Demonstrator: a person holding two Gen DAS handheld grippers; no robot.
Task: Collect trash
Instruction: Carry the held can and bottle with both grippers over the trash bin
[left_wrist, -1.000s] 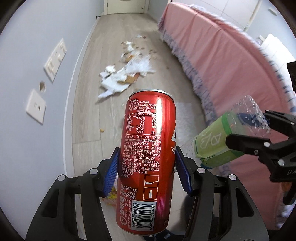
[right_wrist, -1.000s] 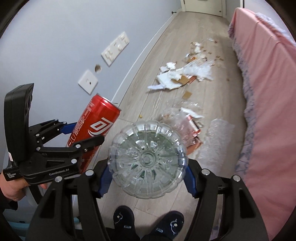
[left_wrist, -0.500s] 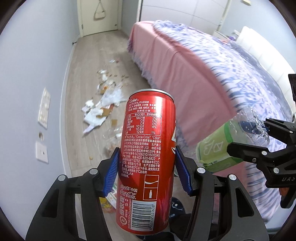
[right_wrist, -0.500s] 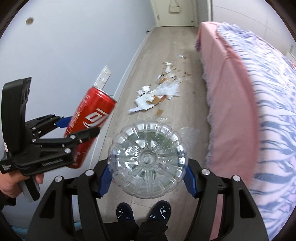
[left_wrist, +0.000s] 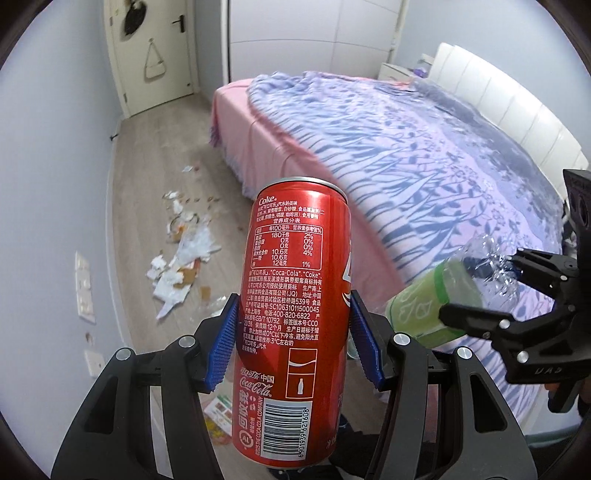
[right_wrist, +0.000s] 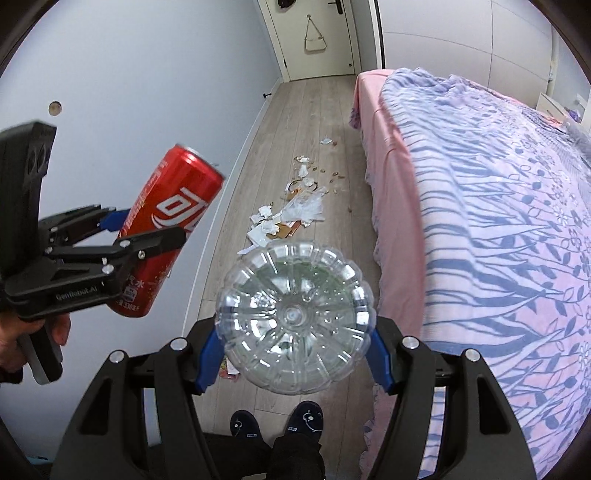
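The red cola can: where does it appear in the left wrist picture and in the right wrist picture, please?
Left wrist view: the red cola can stands upright in the lower centre, clamped between the left tongs.
Right wrist view: the can is at the left edge, tilted, held by the same tongs.
Shared landmark: the torn paper pile on the floor beside the bed.

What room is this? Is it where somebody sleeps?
Yes, it looks like a bedroom. There's a big bed with a flowery purple cover and a white headboard, a door with a bag hanging on it, and trash strewn on the wooden floor beside the bed.
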